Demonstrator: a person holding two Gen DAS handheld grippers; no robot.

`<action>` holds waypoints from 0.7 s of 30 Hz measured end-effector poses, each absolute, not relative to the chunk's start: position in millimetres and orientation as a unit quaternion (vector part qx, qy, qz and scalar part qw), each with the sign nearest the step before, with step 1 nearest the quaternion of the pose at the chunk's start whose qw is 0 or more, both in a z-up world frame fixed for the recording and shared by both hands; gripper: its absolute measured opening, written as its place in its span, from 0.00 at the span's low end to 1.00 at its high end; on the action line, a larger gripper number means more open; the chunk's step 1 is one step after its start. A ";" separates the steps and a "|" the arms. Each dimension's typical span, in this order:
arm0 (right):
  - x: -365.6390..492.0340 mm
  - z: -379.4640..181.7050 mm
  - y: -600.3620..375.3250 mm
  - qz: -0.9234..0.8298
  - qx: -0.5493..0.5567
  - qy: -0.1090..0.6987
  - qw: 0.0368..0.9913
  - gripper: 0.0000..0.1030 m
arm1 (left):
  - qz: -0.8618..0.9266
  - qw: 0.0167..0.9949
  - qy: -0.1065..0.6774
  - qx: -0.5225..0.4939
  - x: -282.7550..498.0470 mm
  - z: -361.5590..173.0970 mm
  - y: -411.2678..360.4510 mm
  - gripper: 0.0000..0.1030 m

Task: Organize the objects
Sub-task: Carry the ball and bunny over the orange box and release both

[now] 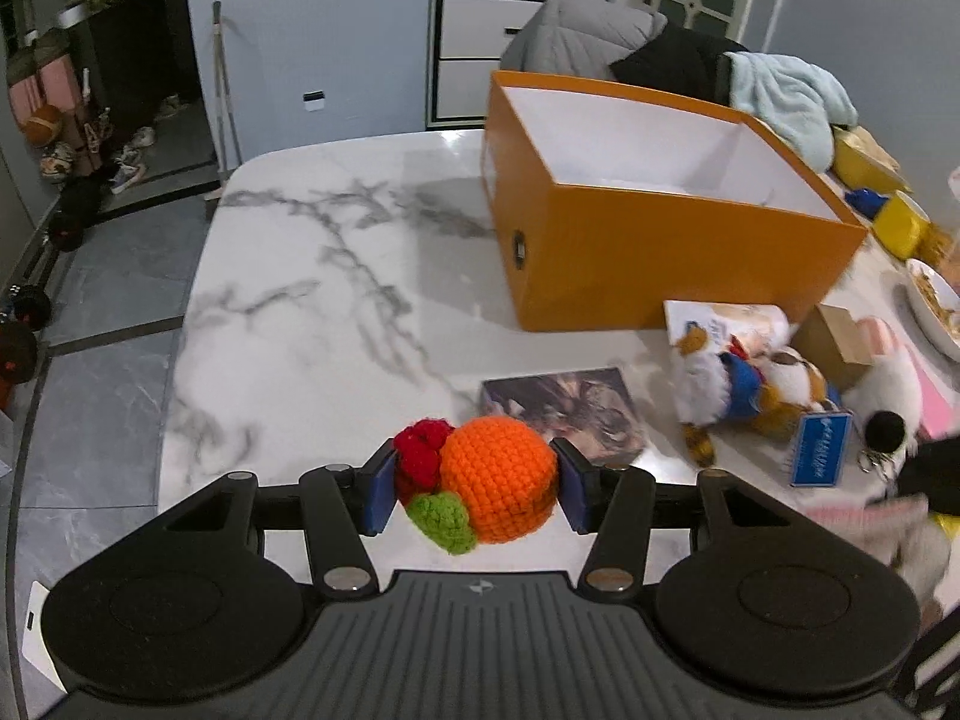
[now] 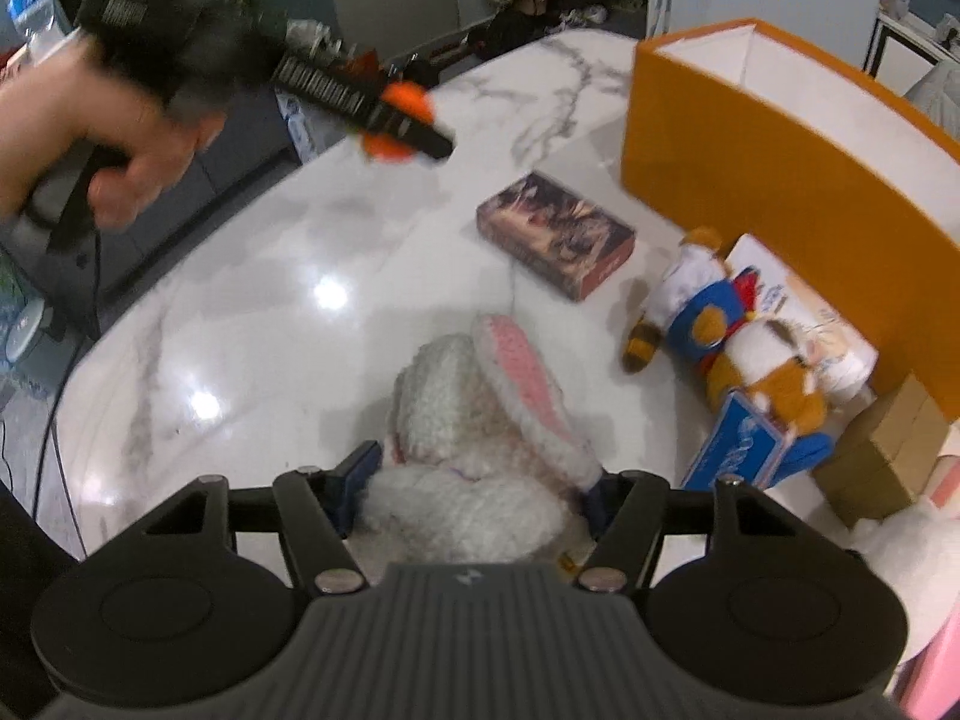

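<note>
left wrist view: the left gripper (image 1: 474, 489) clamps a crocheted orange (image 1: 497, 479) (red and green tufts attached) above the marble table (image 1: 300, 300), orange box (image 1: 660, 252) beyond. right wrist view: the right gripper (image 2: 480, 495) pinches a white plush rabbit (image 2: 474, 420) lying on the table.

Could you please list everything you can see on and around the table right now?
Crochet fruit: one, orange with red and green bits, between the left tool's pads.
Plush rabbit: one, white with pink ears, between the right tool's pads.
Box: one, orange outside, white inside, open, at the table's far right.
Book: one, dark cover, flat on the table.
Plush animals: two, white, blue, brown, beside the box.
Table: one, white marble.
Left tool: closed on the fruit.
Right tool: closed on the rabbit.
</note>
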State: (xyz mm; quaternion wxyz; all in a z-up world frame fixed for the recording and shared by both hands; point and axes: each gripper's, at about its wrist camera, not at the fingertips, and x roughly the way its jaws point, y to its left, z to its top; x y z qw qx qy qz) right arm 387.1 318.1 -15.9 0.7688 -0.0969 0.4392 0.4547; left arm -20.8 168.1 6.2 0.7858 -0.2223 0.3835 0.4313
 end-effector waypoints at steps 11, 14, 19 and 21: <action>446.2 66.3 256.1 0.397 0.009 0.348 0.849 0.64 | 0.426 0.831 0.314 -0.172 29.6 64.7 167.0 0.59; 469.4 86.5 243.1 0.377 0.034 0.328 0.865 0.64 | 0.432 0.836 0.302 -0.152 57.4 79.5 176.6 0.59; 508.1 108.8 238.1 0.360 0.070 0.303 0.880 0.64 | 0.431 0.844 0.301 -0.106 99.0 93.2 192.8 0.59; 522.2 111.8 240.4 0.351 0.081 0.300 0.883 0.64 | 0.436 0.841 0.308 -0.092 113.0 92.8 201.9 0.59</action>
